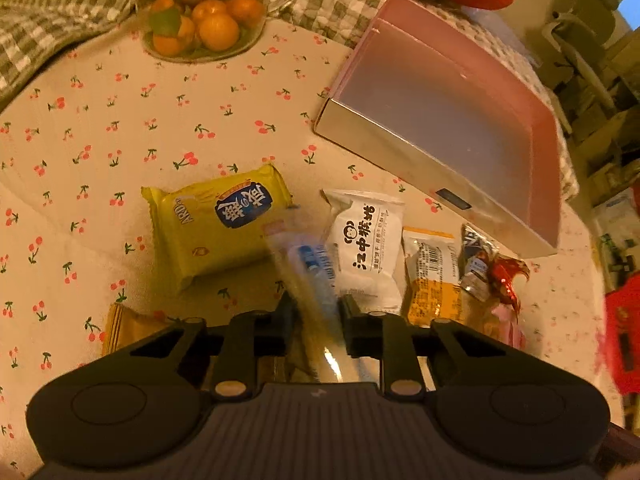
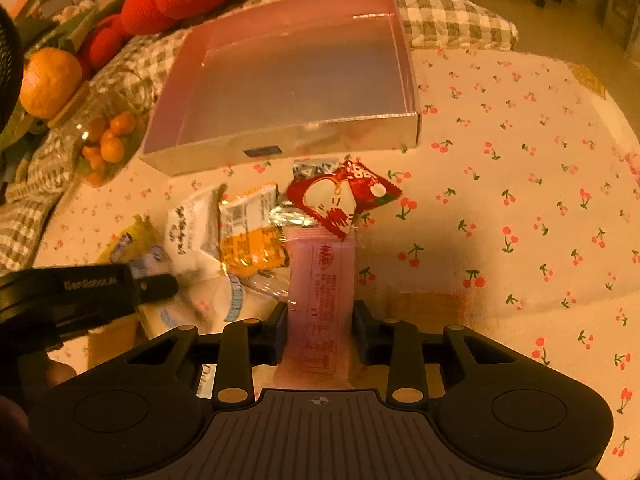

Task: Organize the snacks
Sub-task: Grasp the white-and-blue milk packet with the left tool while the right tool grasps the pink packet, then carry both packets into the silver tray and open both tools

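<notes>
My left hand-held gripper [image 1: 314,312] was clamped on a clear packet [image 1: 308,268], my right hand-held gripper [image 2: 320,320] on a pink packet [image 2: 320,280], both meant for the empty box [image 2: 280,136] at the table's far edge.

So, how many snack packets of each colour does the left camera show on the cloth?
yellow packet: 1
clear packet: 1
white packet: 1
orange packet: 1
silver packet: 1
red packet: 1
pink packet: 1
tan packet: 1
Total: 8
</notes>
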